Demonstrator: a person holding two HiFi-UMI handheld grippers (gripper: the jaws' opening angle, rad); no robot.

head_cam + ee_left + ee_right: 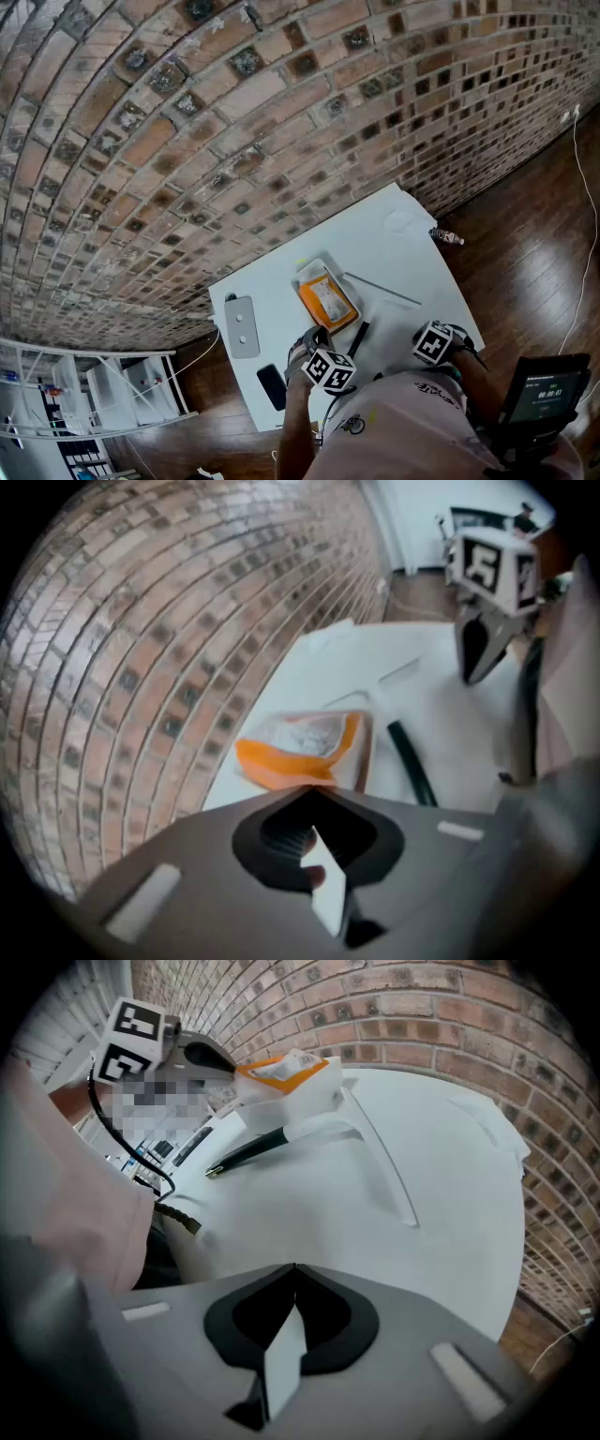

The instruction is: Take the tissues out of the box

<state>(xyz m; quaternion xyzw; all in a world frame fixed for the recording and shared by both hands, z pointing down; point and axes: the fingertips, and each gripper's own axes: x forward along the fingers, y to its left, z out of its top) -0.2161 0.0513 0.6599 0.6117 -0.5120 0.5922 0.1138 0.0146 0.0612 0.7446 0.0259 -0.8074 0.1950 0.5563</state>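
Note:
The tissue box point(326, 300) is white with an orange top and lies in the middle of the white table point(403, 244). It also shows in the left gripper view as the tissue box point(302, 745) and in the right gripper view as the tissue box point(284, 1085). My left gripper point(315, 339) hovers just short of the box's near end, and its jaws point(312, 787) are shut with nothing between them. My right gripper point(420, 335) hangs over the table's near right part, away from the box. Its jaws point(294, 1267) are shut too and hold nothing.
A black pen point(357, 339) lies between the grippers. A thin pale strip point(381, 289) lies right of the box. A grey flat device point(242, 325) and a black phone point(272, 386) lie at the left. A small bottle point(447, 236) lies at the table's right edge.

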